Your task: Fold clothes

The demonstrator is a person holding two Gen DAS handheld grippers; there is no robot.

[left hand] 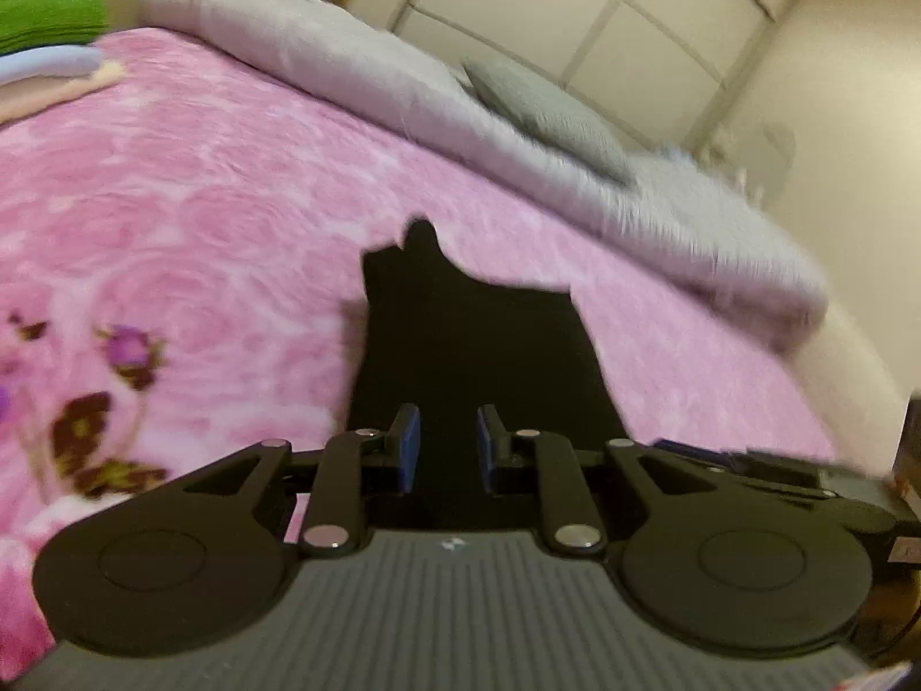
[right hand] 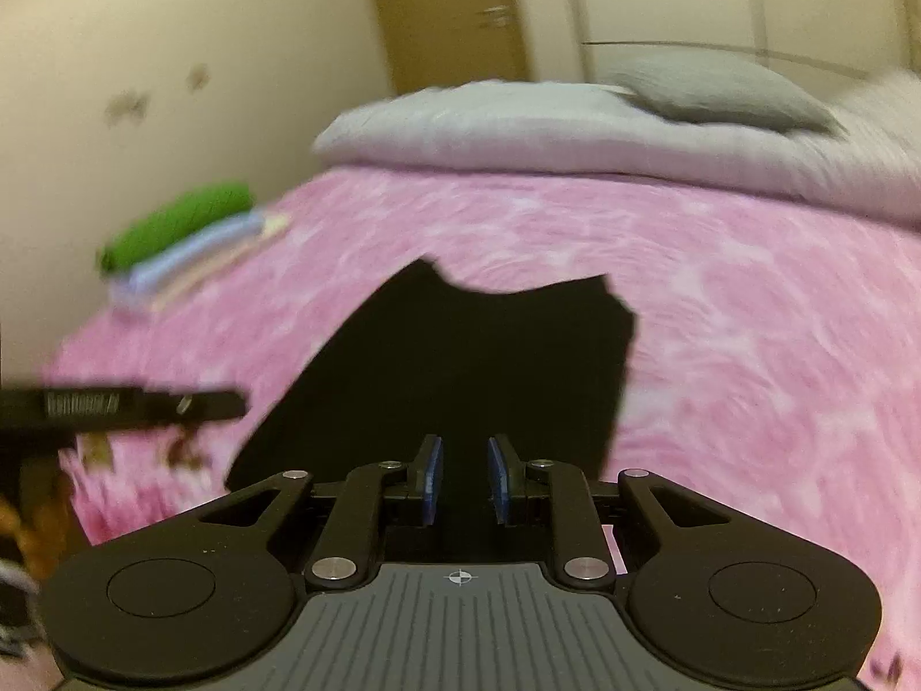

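Black garment (left hand: 472,345), that's the piece in play, spread on the pink blanket (left hand: 201,201) in the middle of the bed, well short of the grey duvet (left hand: 357,69) bunched along the blanket's far edge. Its near end runs right up under both pairs of tongs. The left tongs (left hand: 448,449) hover at the garment's near edge with a gap between the blue pads and dark cloth showing in that gap; whether the pads are actually pinching the fabric, I cannot tell, everything is black on black and smeared. Same story with the right tongs (right hand: 465,481): narrow gap, black cloth between and below, grip impossible to call. The outline is ragged, with one peak at the far left corner and another at the far right, so it doesn't read as a tidy finished fold yet. Over at the blanket's far left corner sits a neat stack (right hand: 190,247), green on top, pale blue and cream under it, and I'd judge those as pieces already done. So, by my reckoning, several items are finished and this one is mid-fold: at least one more fold, squaring the edges, then onto the stack. No other unfolded clothes are in view.
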